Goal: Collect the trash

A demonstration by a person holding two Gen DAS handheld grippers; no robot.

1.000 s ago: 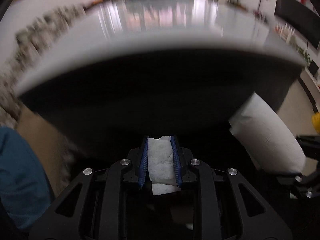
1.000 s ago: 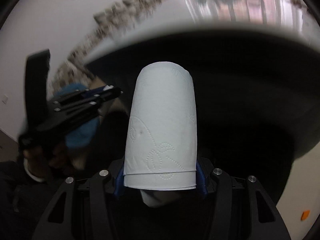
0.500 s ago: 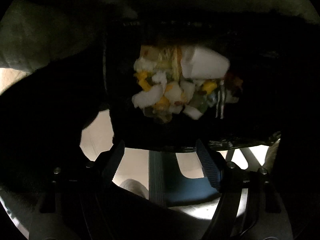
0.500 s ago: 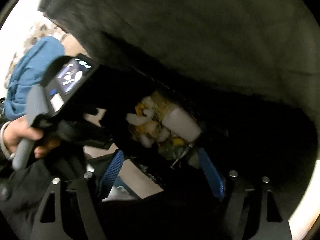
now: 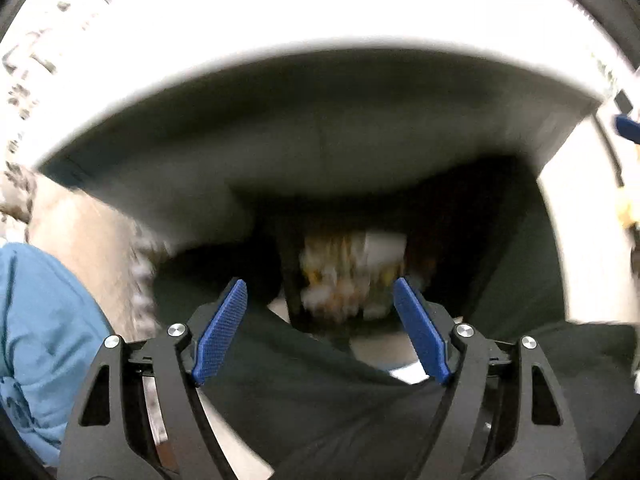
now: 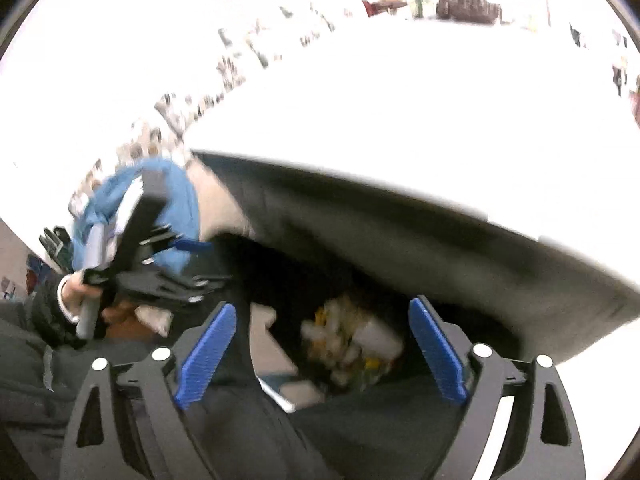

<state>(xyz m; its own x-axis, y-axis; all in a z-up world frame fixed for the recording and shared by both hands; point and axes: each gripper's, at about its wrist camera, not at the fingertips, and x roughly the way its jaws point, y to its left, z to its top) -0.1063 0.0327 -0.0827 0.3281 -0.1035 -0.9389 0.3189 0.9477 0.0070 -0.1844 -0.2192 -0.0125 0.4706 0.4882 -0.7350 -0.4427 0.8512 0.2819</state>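
Note:
A black trash bag (image 5: pixel 340 136) gapes open in front of both grippers; it also shows in the right wrist view (image 6: pixel 420 232). At its bottom lies a blurred heap of white and yellow trash (image 5: pixel 352 268), with a white paper roll (image 6: pixel 376 336) among it in the right wrist view. My left gripper (image 5: pixel 320 312) is open and empty above the bag mouth. My right gripper (image 6: pixel 322 332) is open and empty above the same heap. The left gripper and the hand holding it (image 6: pixel 120 264) show at the left of the right wrist view.
A blue cloth (image 5: pixel 44 340) lies at the left, also visible in the right wrist view (image 6: pixel 168 196). A pale, overexposed floor (image 6: pixel 360 100) stretches beyond the bag. A dark garment (image 5: pixel 320 400) lies below the grippers.
Both grippers let go of their loads: the left held crumpled tissue, the right a paper roll. Both jaws now stand open, and both have drawn back up out of the bag.

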